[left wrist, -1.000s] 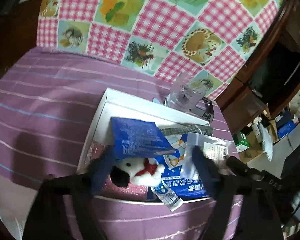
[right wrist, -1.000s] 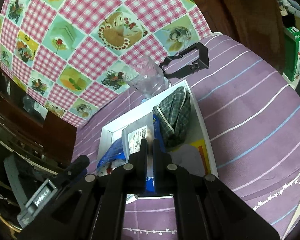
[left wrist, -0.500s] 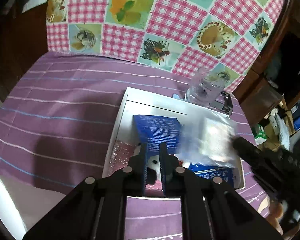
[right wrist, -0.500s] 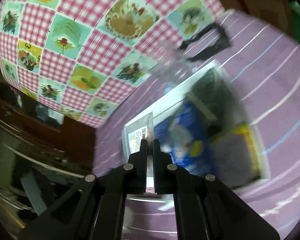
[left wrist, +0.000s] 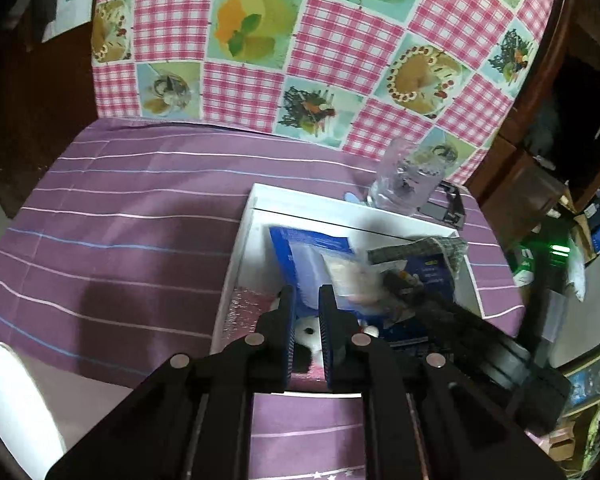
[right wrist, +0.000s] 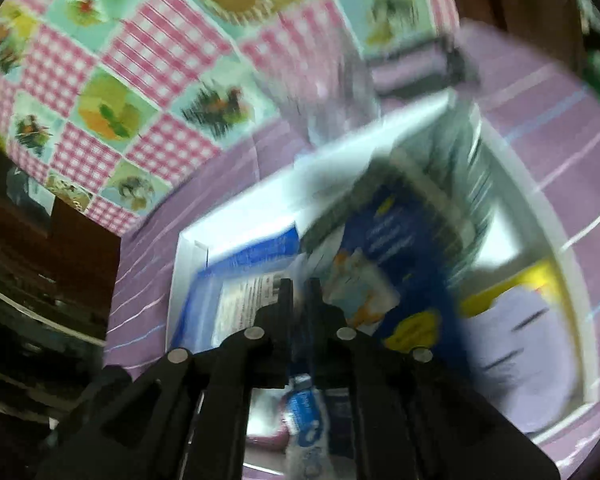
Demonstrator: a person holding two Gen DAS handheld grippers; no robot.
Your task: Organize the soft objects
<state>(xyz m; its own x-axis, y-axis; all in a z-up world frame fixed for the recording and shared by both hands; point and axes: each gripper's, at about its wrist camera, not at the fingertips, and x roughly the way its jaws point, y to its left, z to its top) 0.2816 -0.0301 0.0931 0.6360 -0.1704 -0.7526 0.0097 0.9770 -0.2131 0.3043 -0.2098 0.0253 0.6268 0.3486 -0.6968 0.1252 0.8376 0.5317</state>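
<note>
Right wrist view heavily motion-blurred: white tray (right wrist: 560, 240) rim smeared, print on blue packet (right wrist: 392, 248) unreadable, checked cloth (right wrist: 464, 176) only streaks, clear cup (right wrist: 340, 96) at tray's far edge barely traceable. Silvery packet (left wrist: 352, 276) blurred in left view, label illegible. Plush toy (left wrist: 310, 330) mostly hidden behind left gripper (left wrist: 306, 300) fingers, only white face patch shows. Right gripper (left wrist: 400, 284) tip blurred there; grip on packet can't be confirmed. White object (left wrist: 12, 392) cut by bottom-left edge, unidentifiable.
</note>
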